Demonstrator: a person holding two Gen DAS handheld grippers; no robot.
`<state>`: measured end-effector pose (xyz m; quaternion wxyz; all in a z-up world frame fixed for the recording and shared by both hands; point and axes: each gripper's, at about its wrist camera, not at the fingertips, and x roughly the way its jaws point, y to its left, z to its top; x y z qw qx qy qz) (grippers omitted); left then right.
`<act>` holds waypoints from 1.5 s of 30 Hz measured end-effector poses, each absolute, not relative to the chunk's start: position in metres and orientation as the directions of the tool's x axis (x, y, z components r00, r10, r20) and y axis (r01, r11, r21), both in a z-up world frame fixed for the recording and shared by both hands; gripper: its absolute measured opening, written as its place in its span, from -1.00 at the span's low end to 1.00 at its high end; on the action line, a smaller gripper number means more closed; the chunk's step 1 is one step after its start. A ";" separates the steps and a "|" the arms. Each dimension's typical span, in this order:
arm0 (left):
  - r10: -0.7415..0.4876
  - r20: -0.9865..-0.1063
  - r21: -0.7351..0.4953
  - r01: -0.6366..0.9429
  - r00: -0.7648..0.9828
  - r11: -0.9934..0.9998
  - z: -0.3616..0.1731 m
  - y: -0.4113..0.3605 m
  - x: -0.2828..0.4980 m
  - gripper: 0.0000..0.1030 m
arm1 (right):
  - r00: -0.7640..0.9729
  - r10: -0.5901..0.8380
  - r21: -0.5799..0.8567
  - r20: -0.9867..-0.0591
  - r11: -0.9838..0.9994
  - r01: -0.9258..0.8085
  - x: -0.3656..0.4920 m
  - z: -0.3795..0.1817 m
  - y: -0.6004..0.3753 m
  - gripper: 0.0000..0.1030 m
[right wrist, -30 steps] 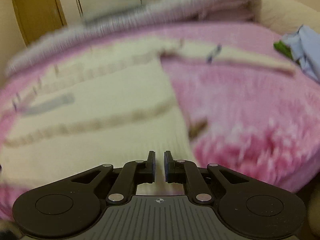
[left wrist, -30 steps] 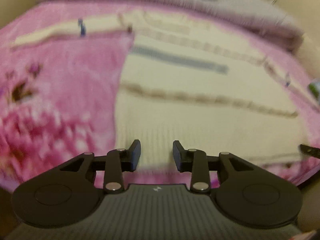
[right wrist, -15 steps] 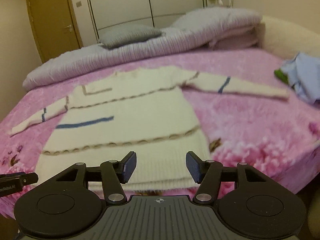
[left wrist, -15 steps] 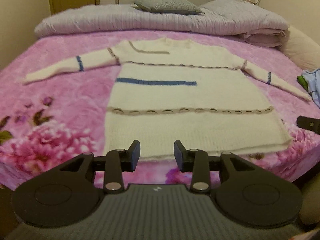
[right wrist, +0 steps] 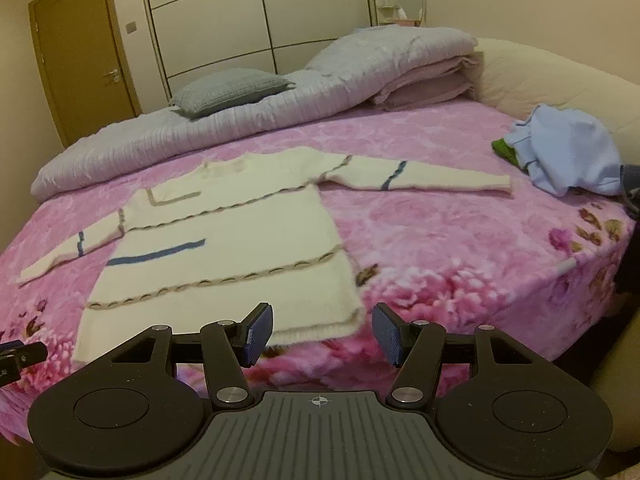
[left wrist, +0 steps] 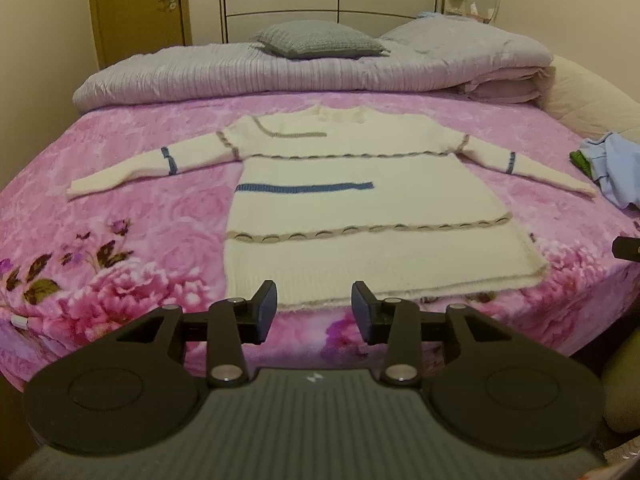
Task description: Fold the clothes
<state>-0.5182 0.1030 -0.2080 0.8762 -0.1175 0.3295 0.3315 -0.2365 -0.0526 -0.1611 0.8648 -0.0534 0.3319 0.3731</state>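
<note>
blue clothes (right wrist: pixel 568 156) beside sweater (left wrist: pixel 360 216) sleeve

Cream knit sweater (left wrist: pixel 360 216) with blue and tan stripes, flat, unfolded, sleeves spread wide, on pink floral bedspread (left wrist: pixel 120 208)

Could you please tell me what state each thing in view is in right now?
Sweater: spread flat, unfolded, sleeves out.
Left hand-held gripper: open, empty.
Right hand-held gripper: open, empty.
Blue clothes: crumpled heap.
Grey quilt: folded at the bed's head.
Door: closed.
</note>
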 end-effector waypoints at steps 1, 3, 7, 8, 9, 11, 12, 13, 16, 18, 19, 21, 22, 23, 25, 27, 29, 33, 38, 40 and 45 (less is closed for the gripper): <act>0.504 -0.652 0.012 -0.658 0.566 0.753 -0.207 0.102 -0.518 -0.29 | 0.501 0.614 0.156 -0.610 0.713 -0.684 -0.237 -0.159 -0.053 0.15; 0.505 -0.648 0.012 -0.656 0.570 0.755 -0.205 0.100 -0.518 -0.28 | 0.500 0.622 0.157 -0.603 0.706 -0.690 -0.239 -0.156 -0.053 0.15; 0.499 -0.653 0.014 -0.649 0.570 0.760 -0.207 0.100 -0.517 -0.28 | 0.495 0.629 0.156 -0.599 0.698 -0.699 -0.240 -0.154 -0.051 0.15; 0.497 -0.655 0.014 -0.649 0.569 0.761 -0.207 0.100 -0.517 -0.28 | 0.495 0.629 0.156 -0.600 0.699 -0.698 -0.240 -0.155 -0.050 0.15; 0.496 -0.657 0.014 -0.648 0.568 0.761 -0.208 0.101 -0.516 -0.28 | 0.494 0.628 0.157 -0.601 0.700 -0.697 -0.239 -0.155 -0.049 0.15; 0.493 -0.660 0.015 -0.646 0.567 0.763 -0.209 0.102 -0.515 -0.28 | 0.495 0.624 0.156 -0.605 0.703 -0.694 -0.238 -0.157 -0.047 0.15; 0.491 -0.662 0.015 -0.645 0.566 0.764 -0.210 0.102 -0.514 -0.28 | 0.496 0.621 0.156 -0.606 0.705 -0.692 -0.236 -0.157 -0.047 0.15; 0.488 -0.664 0.014 -0.644 0.566 0.765 -0.210 0.103 -0.512 -0.28 | 0.497 0.619 0.155 -0.608 0.707 -0.690 -0.235 -0.157 -0.046 0.15; 0.482 -0.670 0.016 -0.639 0.564 0.769 -0.213 0.104 -0.509 -0.28 | 0.501 0.611 0.153 -0.613 0.714 -0.683 -0.231 -0.158 -0.044 0.15; 0.478 -0.676 0.015 -0.638 0.561 0.770 -0.214 0.106 -0.506 -0.28 | 0.503 0.607 0.154 -0.615 0.718 -0.679 -0.229 -0.159 -0.043 0.15; 0.476 -0.679 0.015 -0.637 0.559 0.770 -0.215 0.107 -0.505 -0.28 | 0.502 0.606 0.154 -0.617 0.719 -0.678 -0.228 -0.160 -0.042 0.15; 0.472 -0.686 0.014 -0.638 0.554 0.770 -0.217 0.111 -0.503 -0.28 | 0.499 0.607 0.156 -0.618 0.718 -0.679 -0.225 -0.160 -0.039 0.15; 0.468 -0.690 0.012 -0.639 0.552 0.769 -0.219 0.114 -0.501 -0.28 | 0.497 0.608 0.157 -0.619 0.716 -0.680 -0.224 -0.161 -0.036 0.15; 0.465 -0.695 0.008 -0.640 0.549 0.768 -0.221 0.117 -0.500 -0.28 | 0.494 0.609 0.157 -0.620 0.714 -0.683 -0.222 -0.162 -0.033 0.15; 0.456 -0.704 -0.007 -0.647 0.545 0.763 -0.226 0.125 -0.498 -0.26 | 0.484 0.610 0.157 -0.627 0.708 -0.688 -0.216 -0.167 -0.025 0.15; 0.437 -0.718 -0.040 -0.660 0.542 0.750 -0.234 0.139 -0.498 -0.26 | 0.468 0.609 0.156 -0.641 0.700 -0.697 -0.208 -0.176 -0.013 0.15; 0.406 -0.738 -0.096 -0.680 0.538 0.726 -0.245 0.159 -0.499 -0.26 | 0.449 0.600 0.153 -0.662 0.695 -0.702 -0.198 -0.188 0.000 0.15; 0.398 -0.745 -0.225 -0.763 0.536 0.605 -0.269 0.224 -0.515 -0.26 | 0.391 0.563 0.156 -0.728 0.692 -0.705 -0.172 -0.221 0.037 0.15; 0.419 -0.738 -0.370 -0.836 0.529 0.405 -0.297 0.313 -0.538 -0.26 | 0.308 0.594 0.230 -0.743 0.659 -0.716 -0.141 -0.249 0.082 0.15; 0.450 -0.728 -0.416 -0.855 0.517 0.308 -0.304 0.353 -0.550 -0.26 | 0.282 0.608 0.263 -0.742 0.650 -0.713 -0.125 -0.257 0.104 0.15; 0.525 -0.727 -0.457 -0.882 0.442 0.110 -0.320 0.447 -0.569 -0.22 | 0.254 0.599 0.286 -0.759 0.658 -0.697 -0.076 -0.275 0.162 0.15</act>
